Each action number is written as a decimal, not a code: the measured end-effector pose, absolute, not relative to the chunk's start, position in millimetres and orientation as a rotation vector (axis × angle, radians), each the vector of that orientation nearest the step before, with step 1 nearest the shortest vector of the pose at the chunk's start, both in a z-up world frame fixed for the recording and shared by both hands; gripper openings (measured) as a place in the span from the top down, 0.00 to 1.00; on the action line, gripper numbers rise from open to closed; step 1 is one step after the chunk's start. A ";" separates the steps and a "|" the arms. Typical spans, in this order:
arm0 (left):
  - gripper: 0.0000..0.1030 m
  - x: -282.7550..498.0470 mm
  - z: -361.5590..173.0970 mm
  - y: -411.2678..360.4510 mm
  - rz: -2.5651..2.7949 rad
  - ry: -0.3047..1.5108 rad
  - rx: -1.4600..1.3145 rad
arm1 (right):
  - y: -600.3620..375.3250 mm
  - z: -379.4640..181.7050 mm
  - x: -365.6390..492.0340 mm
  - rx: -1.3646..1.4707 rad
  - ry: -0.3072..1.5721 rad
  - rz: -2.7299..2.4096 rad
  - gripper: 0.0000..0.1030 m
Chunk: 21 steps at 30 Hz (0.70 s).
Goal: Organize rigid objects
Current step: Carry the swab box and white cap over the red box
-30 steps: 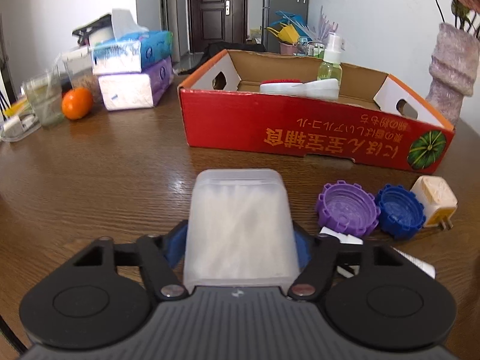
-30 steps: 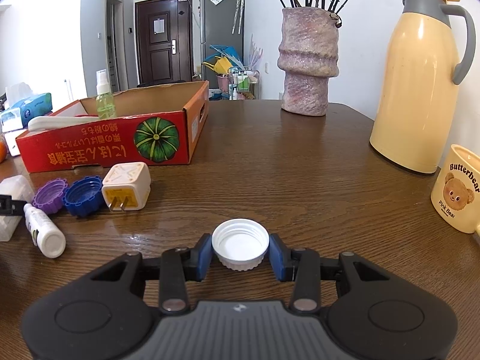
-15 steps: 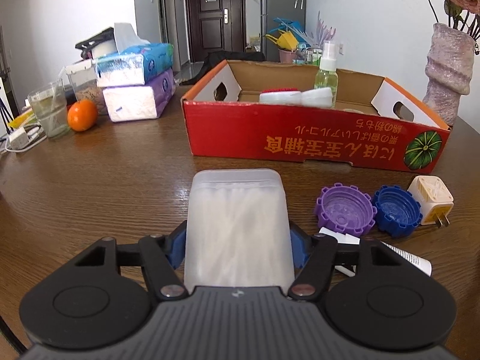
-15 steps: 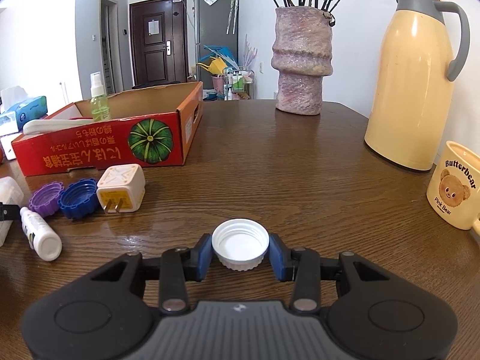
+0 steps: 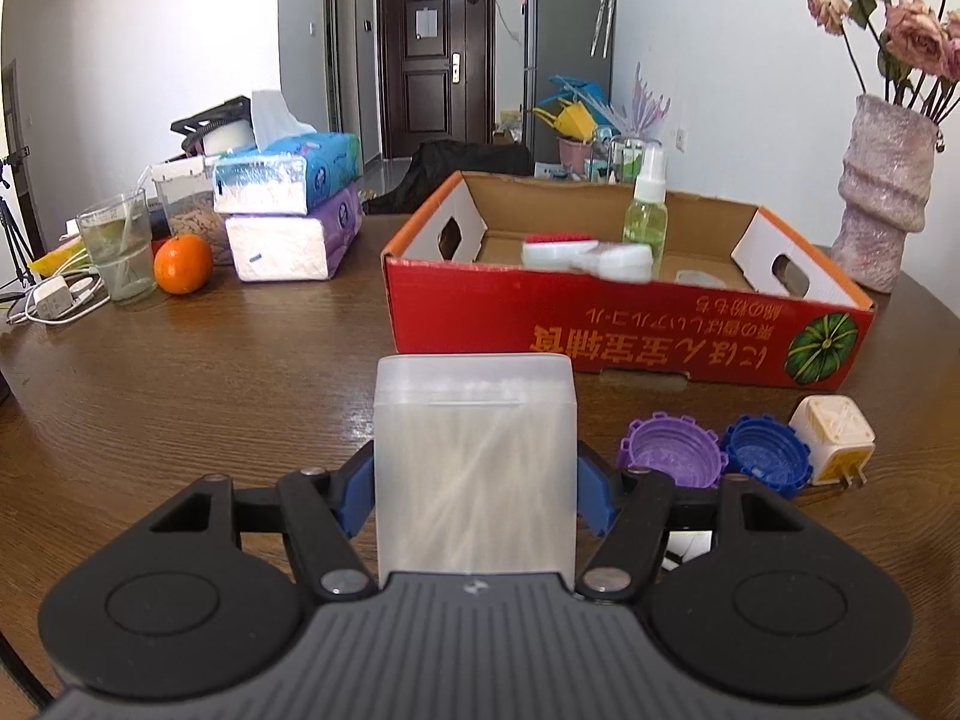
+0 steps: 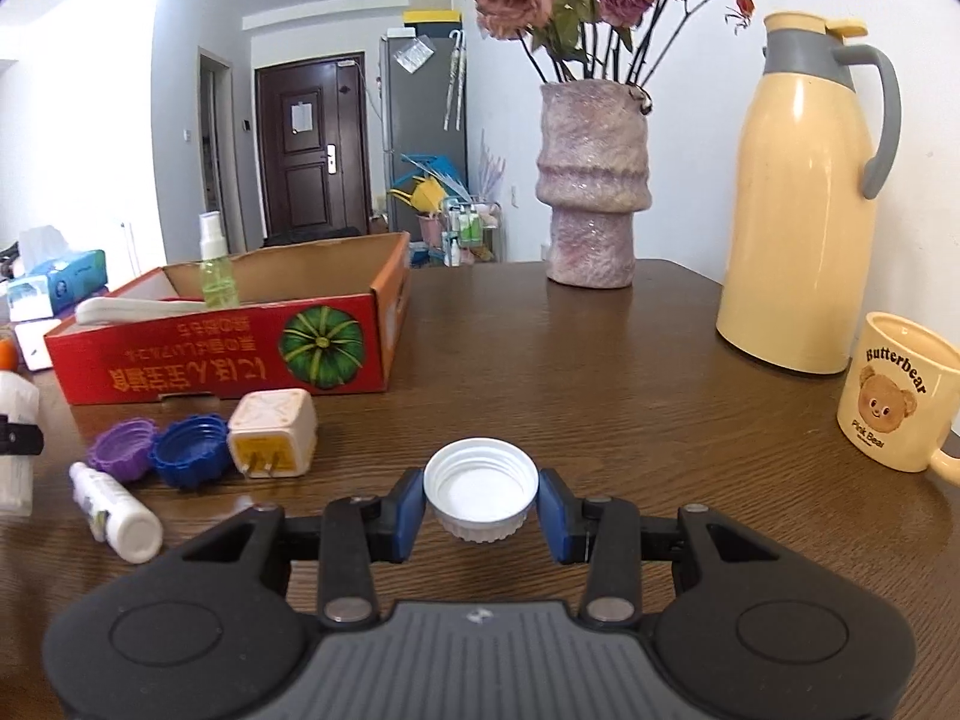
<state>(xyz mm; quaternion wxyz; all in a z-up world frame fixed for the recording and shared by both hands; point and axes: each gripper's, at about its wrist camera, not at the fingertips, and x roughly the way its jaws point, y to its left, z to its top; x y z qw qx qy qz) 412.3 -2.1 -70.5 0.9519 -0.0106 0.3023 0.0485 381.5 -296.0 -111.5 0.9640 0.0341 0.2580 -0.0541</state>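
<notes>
The left gripper (image 5: pixel 475 480) had its jaws pinching a frosted plastic box (image 5: pixel 474 456) by its two sides; the box seemed full of thin white sticks and stood upright between the blue pads (image 5: pixel 354 495), above the brown counter (image 5: pixel 180 396). Behind it the red cardboard box (image 5: pixel 630 342) was lying on the counter, with a small green spray bottle (image 5: pixel 645 219) and some white items inside. Just beside the red box, on the counter, there were a purple cap (image 5: pixel 669 456), a blue cap (image 5: pixel 765 459) touching it, and a cream charger plug (image 5: pixel 833 438) next to the blue one.

The right gripper (image 6: pixel 480 504) had its jaws pressed on a white cap (image 6: pixel 480 489), open side up, held a little above the counter. To its left a small white tube (image 6: pixel 114 510) was lying on its side. A yellow thermos (image 6: pixel 804 204), a bear mug (image 6: pixel 891 390) and a vase (image 6: pixel 591 180) stood further to the right.
</notes>
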 end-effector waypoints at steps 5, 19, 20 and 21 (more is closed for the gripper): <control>0.36 402.6 -59.6 -2.1 0.092 0.571 -0.031 | -284.9 -109.0 376.6 0.069 0.504 -0.085 0.62; 0.36 372.6 -33.0 -12.5 0.031 0.466 -0.030 | -255.5 -102.2 369.7 0.080 0.475 -0.033 0.62; 0.36 371.0 -31.3 -13.1 0.027 0.460 -0.030 | -252.9 -100.7 369.1 0.080 0.469 -0.028 0.62; 0.36 369.7 -29.8 -13.7 0.024 0.455 -0.030 | -250.1 -98.9 368.2 0.081 0.463 -0.023 0.62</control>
